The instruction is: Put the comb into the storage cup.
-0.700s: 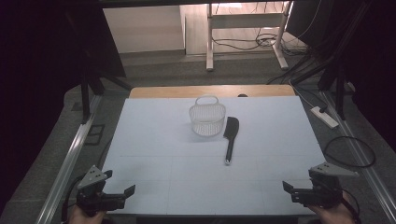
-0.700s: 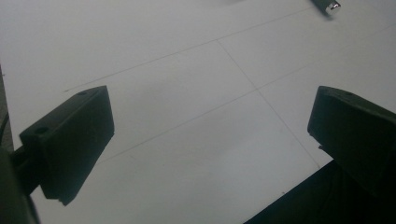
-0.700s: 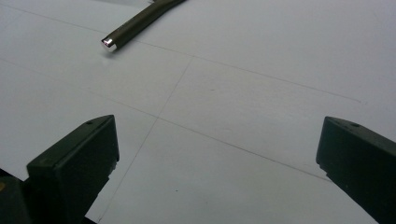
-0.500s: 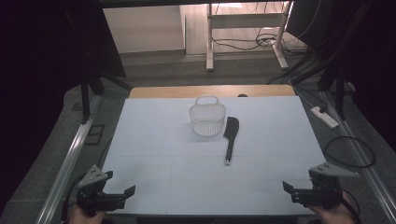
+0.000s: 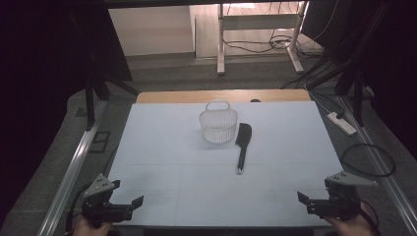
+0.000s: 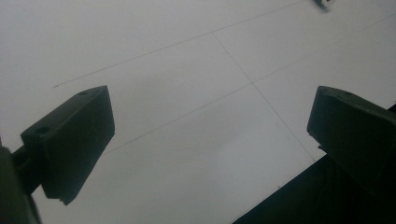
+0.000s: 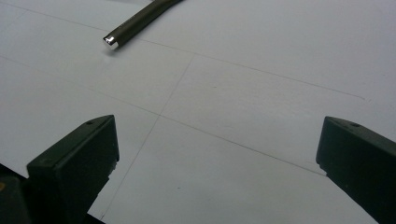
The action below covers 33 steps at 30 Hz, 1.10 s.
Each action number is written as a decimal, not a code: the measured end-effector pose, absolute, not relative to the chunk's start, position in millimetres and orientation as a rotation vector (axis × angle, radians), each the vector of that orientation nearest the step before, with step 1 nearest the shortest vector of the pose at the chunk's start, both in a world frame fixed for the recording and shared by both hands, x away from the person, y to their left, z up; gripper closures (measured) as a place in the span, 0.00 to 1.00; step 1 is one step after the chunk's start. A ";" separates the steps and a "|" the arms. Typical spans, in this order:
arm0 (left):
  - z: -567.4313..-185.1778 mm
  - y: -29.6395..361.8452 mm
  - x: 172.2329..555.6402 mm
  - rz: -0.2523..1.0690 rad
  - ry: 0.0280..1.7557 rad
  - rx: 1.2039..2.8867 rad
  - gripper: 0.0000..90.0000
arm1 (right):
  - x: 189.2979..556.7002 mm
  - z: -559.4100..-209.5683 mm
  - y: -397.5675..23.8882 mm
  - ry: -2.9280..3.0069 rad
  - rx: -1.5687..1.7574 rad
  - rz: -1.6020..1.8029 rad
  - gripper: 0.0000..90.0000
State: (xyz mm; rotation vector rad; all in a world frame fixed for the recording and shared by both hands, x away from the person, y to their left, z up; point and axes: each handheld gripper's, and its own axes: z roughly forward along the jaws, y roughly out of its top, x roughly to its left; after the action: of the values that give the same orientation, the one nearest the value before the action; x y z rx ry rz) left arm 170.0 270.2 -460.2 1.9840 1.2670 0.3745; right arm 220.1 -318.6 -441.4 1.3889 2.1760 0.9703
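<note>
**Inspector:** Report the state of both tools and the location of the work items.

**Operator:** From my remote station I see the left gripper (image 5: 129,202) at the near left corner of the white table (image 5: 162,147), jaws spread wide, nothing between them. The right gripper (image 5: 304,199) sits at the near right corner, jaws likewise spread and empty. Both are well apart from the items. The black spatula (image 5: 242,146) lies flat at mid-table, blade toward the far side, handle toward me. The clear basket (image 5: 218,125) stands upright just beside its blade, to the left; I cannot tell whether they touch.

**Inspector:** Your assessment of how the spatula will handle?

**Operator:** I judge it light and stiff along the handle, which looks smooth and rounded with a shiny metal end cap (image 7: 111,41) seen in the right gripper view. It could roll or slip under a shallow pinch. The blade may flex; I would not grip there.

**Inspector:** Recommended hold?

**Operator:** Across the handle at mid-length, jaws square to its axis, coming down from above. The basket I judge light, thin-walled and prone to sliding or tipping if nudged; its rim or top loop handle is the likely hold.
</note>
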 end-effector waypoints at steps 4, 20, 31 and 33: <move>-460.0 269.8 169.8 0.375 1.262 1.990 0.02 | 219.7 -441.3 -317.9 2.179 1.379 0.968 0.00; -460.1 270.1 169.8 0.372 1.264 1.990 0.02 | 224.4 -440.6 -312.4 2.231 1.326 0.939 0.00; -460.2 270.8 169.9 0.367 1.269 1.981 0.02 | 232.9 -439.4 -310.6 2.280 1.316 0.954 0.00; -460.3 270.7 170.0 0.367 1.270 1.981 0.02 | 236.2 -439.7 -308.7 2.290 1.306 0.957 0.00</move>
State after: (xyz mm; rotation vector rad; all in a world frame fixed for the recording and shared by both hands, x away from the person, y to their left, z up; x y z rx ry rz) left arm 170.0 270.7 -460.3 1.9807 1.2702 0.3674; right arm 236.2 -308.7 -439.7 1.3062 2.2899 0.9574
